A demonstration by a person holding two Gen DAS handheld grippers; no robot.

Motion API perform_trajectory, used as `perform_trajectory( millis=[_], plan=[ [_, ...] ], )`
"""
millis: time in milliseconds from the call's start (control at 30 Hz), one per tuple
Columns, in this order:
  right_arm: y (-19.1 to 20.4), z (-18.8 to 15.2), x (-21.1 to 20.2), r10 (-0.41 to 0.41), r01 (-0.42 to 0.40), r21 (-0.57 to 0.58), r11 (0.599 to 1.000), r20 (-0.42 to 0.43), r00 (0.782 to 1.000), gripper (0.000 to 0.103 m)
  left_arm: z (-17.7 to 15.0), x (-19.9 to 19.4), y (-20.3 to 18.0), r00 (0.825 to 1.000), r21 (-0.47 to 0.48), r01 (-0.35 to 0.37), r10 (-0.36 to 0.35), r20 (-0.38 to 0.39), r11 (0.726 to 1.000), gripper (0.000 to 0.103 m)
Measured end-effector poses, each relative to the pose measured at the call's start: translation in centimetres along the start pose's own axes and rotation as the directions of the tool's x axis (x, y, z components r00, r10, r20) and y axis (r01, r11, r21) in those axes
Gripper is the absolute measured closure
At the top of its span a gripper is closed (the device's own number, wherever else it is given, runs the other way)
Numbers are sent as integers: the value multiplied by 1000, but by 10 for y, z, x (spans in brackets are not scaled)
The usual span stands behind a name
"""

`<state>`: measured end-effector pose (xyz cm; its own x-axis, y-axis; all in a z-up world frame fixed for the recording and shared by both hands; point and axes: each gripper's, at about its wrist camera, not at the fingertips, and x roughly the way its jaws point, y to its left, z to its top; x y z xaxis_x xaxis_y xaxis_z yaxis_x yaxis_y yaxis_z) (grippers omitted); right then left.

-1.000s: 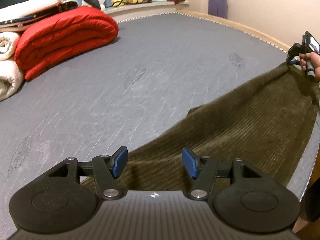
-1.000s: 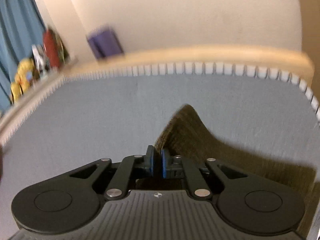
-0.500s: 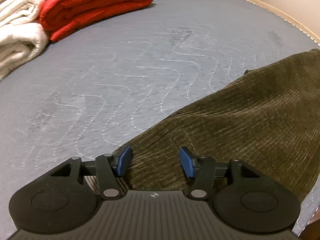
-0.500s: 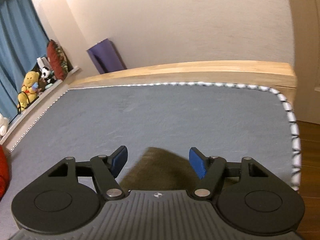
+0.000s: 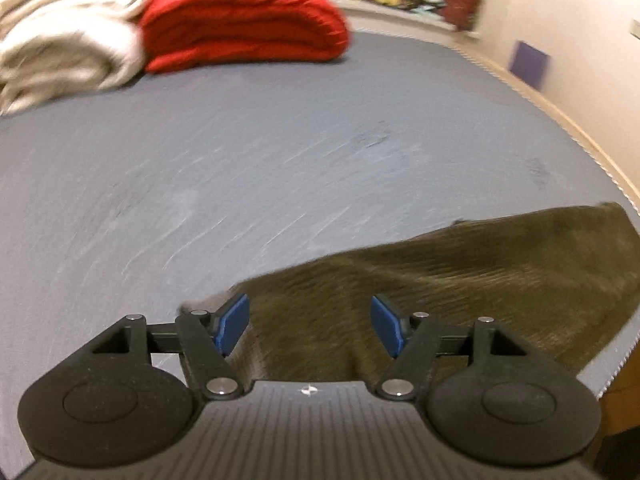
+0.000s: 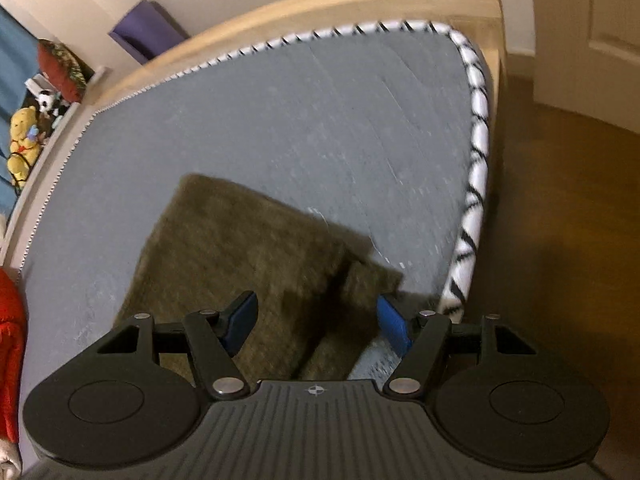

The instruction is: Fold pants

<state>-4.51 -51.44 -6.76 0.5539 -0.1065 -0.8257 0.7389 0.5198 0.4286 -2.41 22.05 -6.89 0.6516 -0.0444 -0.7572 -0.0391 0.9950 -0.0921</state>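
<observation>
Brown ribbed pants lie flat on a big grey mattress, close to its near corner. The left gripper hangs just above one end of the pants. Its jaws have just been opening wider, and its blue pads stand far apart. The cloth shows in the gap below them, but the pads do not press on it. From there the pants stretch away to the right.

The right gripper hangs over the other end of the pants. Its jaws are open too, after closing a little just now, and they hold nothing. Under them a dark line runs along the cloth; it may be the gap between the two legs, but the picture is too blurry to be sure. The right pad sits past the edge of the cloth, over bare mattress.

A red blanket and white blankets are piled at the far side, well apart from the pants.
</observation>
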Motion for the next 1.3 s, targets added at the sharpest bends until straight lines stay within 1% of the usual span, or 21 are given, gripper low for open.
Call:
perform_trajectory(
  millis=[67, 100, 133, 200, 233, 367, 400, 467, 500, 533, 600, 667, 767, 833, 900, 933, 1033, 1100, 1133, 1200, 1300],
  plan=[
    [1, -1, 3, -32, 32, 1, 999, 10, 999, 47, -7, 4, 12, 999, -43, -21, 19, -29, 999, 31],
    [3, -1, 2, -49, 49, -1, 999, 15, 999, 55, -11, 7, 18, 998, -69, -34, 30, -49, 997, 31],
    [4, -2, 3, -59, 59, -2, 998, 20, 998, 59, -14, 9, 25, 997, -89, -43, 38, -64, 995, 31],
    [6, -1, 3, -72, 72, -3, 997, 31, 997, 62, -20, 13, 34, 994, -126, -65, 53, -92, 990, 31],
    [8, -2, 1, -83, 83, -3, 997, 42, 996, 63, -22, 14, 38, 994, -141, -64, 50, -102, 988, 31],
    [20, -4, -18, -136, 139, -17, 990, 124, 983, 64, -28, 12, 43, 993, -160, -20, 1, -119, 987, 31],
    [20, -3, -22, -128, 131, -10, 991, 139, 982, 63, -28, 11, 41, 993, -155, -8, -10, -120, 988, 31],
    [21, 0, -33, -58, 55, 21, 998, 138, 989, 62, -30, 12, 43, 993, -158, 19, -37, -116, 987, 31],
    [20, 1, -34, -11, 7, 31, 999, 123, 992, 62, -29, 10, 42, 992, -160, 35, -54, -114, 987, 31],
    [18, 1, -34, 37, -40, 36, 999, 96, 995, 62, -30, 13, 38, 992, -154, 37, -55, -113, 987, 31],
    [17, 0, -30, 61, -62, 28, 998, 58, 996, 62, -29, 16, 35, 992, -133, 24, -40, -120, 991, 34],
    [15, -2, -21, 53, -53, 9, 999, 16, 998, 62, -31, 19, 33, 991, -117, 10, -26, -132, 993, 37],
    [9, -5, -6, 23, -22, 12, 1000, -31, 999, 61, -33, 25, 31, 989, -93, 0, -14, -146, 996, 41],
    [6, -5, 0, 17, -16, 16, 1000, -32, 999, 61, -34, 29, 31, 988, -82, -12, -1, -156, 997, 49],
    [5, -3, 1, 8, -8, 16, 1000, -15, 1000, 62, -37, 33, 32, 987, -69, -25, 13, -159, 997, 55],
    [7, -2, 1, 5, -5, 17, 1000, -9, 1000, 62, -38, 33, 32, 987, -62, -30, 20, -158, 998, 57],
    [9, 1, -5, -9, 8, 22, 1000, 37, 999, 66, -38, 33, 32, 987, -53, -36, 27, -155, 998, 58],
    [12, 4, -15, -28, 28, 9, 1000, 80, 996, 66, -38, 32, 33, 988, -55, -38, 29, -155, 998, 58],
    [13, 6, -19, -17, 17, 7, 1000, 93, 995, 66, -38, 31, 33, 988, -58, -37, 27, -154, 998, 58],
    [15, 7, -18, 20, -20, -2, 1000, 90, 996, 66, -38, 31, 33, 988, -59, -31, 22, -153, 998, 57],
    [15, 1, -3, 10, -9, -23, 1000, 44, 999, 65, -39, 35, 33, 986, -49, -25, 16, -164, 998, 55]
  ],
)
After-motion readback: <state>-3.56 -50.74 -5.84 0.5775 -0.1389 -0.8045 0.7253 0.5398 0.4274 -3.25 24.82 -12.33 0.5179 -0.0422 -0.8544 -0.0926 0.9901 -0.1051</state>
